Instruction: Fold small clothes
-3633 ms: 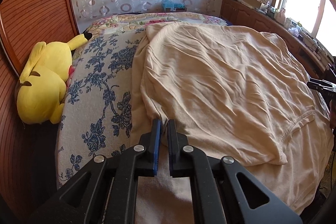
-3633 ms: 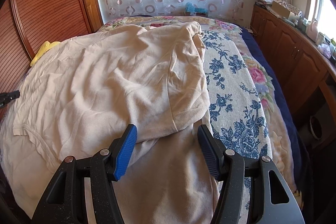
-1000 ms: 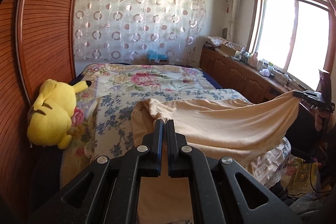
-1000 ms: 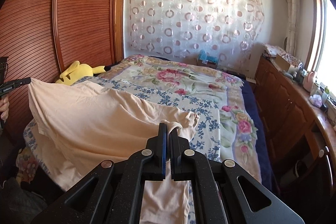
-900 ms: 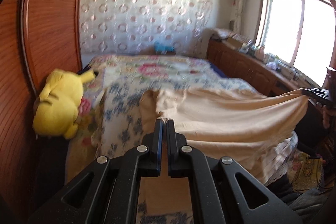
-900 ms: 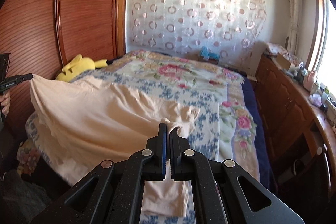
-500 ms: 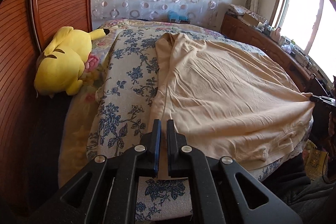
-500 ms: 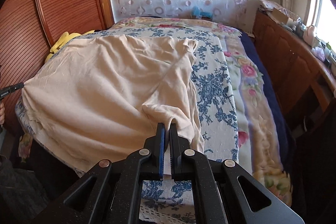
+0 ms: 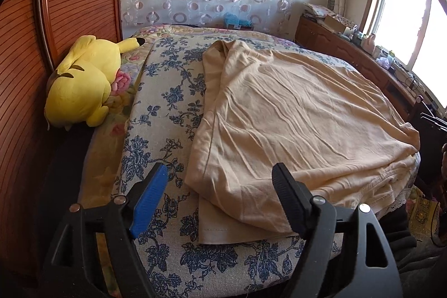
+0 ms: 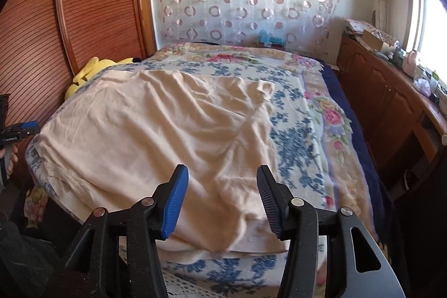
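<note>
A cream garment [image 9: 293, 124] lies spread flat and wrinkled over the near end of the bed, also seen as the cream garment [image 10: 156, 136] in the right wrist view. My left gripper [image 9: 220, 180] hovers over its near left corner with jaws opening; the cloth lies below them, no pad pressing it. My right gripper [image 10: 222, 182] stands over the near right corner, jaws opening too, the cloth loose beneath. The right gripper's tip [image 9: 433, 120] shows at the left view's right edge, and the left gripper [image 10: 19, 129] shows at the right view's left edge.
The bed carries a blue-flowered cover [image 9: 167, 102] over a pink floral quilt [image 10: 332, 113]. A yellow plush toy [image 9: 81, 85] lies by the slatted wooden wardrobe [image 10: 83, 7]. A wooden sideboard [image 10: 391, 102] with small items runs under the window on the right.
Both grippers lowered the lifted garment onto the bed, then let go of its corners. Their jaws went from shut on the cloth to wide apart.
</note>
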`<move>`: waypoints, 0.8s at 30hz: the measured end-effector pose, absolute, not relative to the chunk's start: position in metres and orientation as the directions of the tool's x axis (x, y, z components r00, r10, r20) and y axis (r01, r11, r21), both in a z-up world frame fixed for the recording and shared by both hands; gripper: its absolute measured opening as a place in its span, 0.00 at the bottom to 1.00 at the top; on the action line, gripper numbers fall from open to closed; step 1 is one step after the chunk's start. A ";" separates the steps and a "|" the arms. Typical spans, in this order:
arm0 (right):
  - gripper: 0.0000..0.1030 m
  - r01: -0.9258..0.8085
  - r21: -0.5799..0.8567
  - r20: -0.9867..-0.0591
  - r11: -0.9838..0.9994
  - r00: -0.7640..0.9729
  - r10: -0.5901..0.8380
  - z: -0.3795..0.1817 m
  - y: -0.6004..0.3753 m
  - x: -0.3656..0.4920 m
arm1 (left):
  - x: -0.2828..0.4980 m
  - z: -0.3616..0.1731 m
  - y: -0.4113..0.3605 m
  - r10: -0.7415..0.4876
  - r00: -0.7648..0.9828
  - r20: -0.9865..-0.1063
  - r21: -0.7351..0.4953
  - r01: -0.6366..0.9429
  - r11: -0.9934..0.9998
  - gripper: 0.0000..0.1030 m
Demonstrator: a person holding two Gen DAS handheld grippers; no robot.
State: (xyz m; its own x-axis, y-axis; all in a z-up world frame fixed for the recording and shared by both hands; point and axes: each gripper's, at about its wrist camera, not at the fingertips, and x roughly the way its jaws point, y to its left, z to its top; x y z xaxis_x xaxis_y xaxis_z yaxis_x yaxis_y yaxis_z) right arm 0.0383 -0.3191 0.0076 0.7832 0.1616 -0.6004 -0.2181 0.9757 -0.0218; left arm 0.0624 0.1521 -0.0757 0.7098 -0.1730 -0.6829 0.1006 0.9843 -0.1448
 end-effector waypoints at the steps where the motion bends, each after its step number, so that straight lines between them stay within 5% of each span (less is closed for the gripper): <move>1: 0.53 -0.230 -0.016 -0.599 0.973 0.782 0.175 0.006 -0.314 0.039 | 0.063 -0.077 0.152 -0.175 0.707 -0.685 -0.149 0.099 0.984 0.76; 9: 0.56 -0.315 0.020 -0.623 0.949 0.738 0.259 -0.024 -0.271 0.070 | 0.063 -0.085 0.150 -0.162 0.693 -0.702 -0.148 0.081 0.986 0.76; 14: 0.56 -0.336 0.003 -0.657 0.942 0.710 0.255 -0.048 -0.253 0.089 | 0.055 -0.085 0.146 -0.156 0.700 -0.697 -0.142 0.079 0.987 0.50; 24: 0.64 -0.340 -0.046 -0.664 0.939 0.713 0.226 -0.074 -0.242 0.102 | 0.046 -0.097 0.142 -0.121 0.675 -0.728 -0.109 0.060 0.992 0.45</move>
State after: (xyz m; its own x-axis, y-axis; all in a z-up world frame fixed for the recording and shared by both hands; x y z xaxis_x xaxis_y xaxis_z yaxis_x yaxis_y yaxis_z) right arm 0.1022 -0.2417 -0.0737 0.7127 0.2256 -0.6642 -0.3398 0.9394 -0.0456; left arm 0.0464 0.1424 -0.0973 0.6750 -0.1213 -0.7278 0.0602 0.9922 -0.1095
